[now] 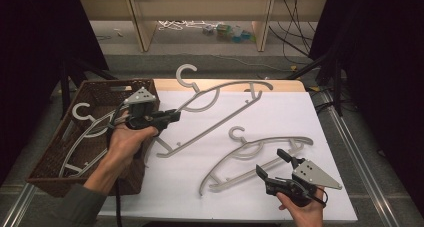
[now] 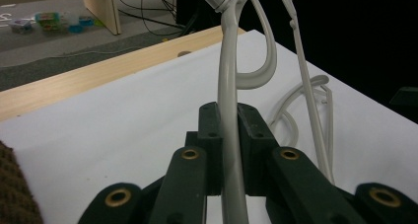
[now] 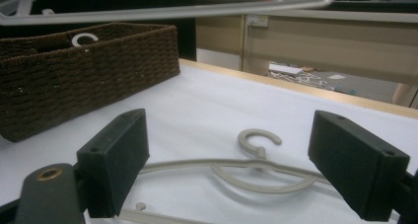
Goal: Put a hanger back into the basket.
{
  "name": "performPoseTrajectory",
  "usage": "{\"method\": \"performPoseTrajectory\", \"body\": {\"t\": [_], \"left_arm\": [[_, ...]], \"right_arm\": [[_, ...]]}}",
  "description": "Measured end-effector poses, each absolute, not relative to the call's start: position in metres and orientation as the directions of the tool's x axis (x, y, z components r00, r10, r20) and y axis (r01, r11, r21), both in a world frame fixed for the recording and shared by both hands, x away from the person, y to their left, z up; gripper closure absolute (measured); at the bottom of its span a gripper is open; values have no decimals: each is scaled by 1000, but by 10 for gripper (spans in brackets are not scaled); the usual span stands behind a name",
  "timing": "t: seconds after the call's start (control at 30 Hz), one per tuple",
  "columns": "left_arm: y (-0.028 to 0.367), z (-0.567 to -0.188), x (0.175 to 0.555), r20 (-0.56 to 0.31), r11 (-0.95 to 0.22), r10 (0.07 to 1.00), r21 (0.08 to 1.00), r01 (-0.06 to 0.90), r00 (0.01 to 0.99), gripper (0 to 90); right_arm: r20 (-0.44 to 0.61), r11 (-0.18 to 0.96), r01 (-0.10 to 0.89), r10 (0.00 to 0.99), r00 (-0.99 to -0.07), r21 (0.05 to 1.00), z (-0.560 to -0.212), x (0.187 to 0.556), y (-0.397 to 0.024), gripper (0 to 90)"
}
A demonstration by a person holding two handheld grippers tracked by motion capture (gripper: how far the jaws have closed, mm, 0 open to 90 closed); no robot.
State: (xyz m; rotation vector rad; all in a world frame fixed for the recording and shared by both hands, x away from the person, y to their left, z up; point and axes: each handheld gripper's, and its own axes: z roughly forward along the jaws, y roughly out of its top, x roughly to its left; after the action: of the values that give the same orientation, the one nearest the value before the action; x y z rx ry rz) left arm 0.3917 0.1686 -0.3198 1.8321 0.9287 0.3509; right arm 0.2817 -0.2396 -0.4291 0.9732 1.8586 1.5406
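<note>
Left tool (image 2: 229,130) clamps raised hanger (image 2: 227,86) over white table (image 2: 123,120).

Smooth, matt grey plastic hanger (image 1: 220,99); rough brown woven wicker basket (image 1: 100,89); matt white table cover (image 1: 280,122); matt black tool pads (image 3: 114,152)
</note>
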Motion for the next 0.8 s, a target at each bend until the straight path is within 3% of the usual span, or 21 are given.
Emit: {"method": "performPoseTrajectory", "body": {"t": [0.8], "left_arm": [[270, -308, 378, -144, -109, 847, 895, 432, 512, 820]], "right_arm": [[39, 102, 200, 800, -599, 974, -429, 282, -240, 165]]}}
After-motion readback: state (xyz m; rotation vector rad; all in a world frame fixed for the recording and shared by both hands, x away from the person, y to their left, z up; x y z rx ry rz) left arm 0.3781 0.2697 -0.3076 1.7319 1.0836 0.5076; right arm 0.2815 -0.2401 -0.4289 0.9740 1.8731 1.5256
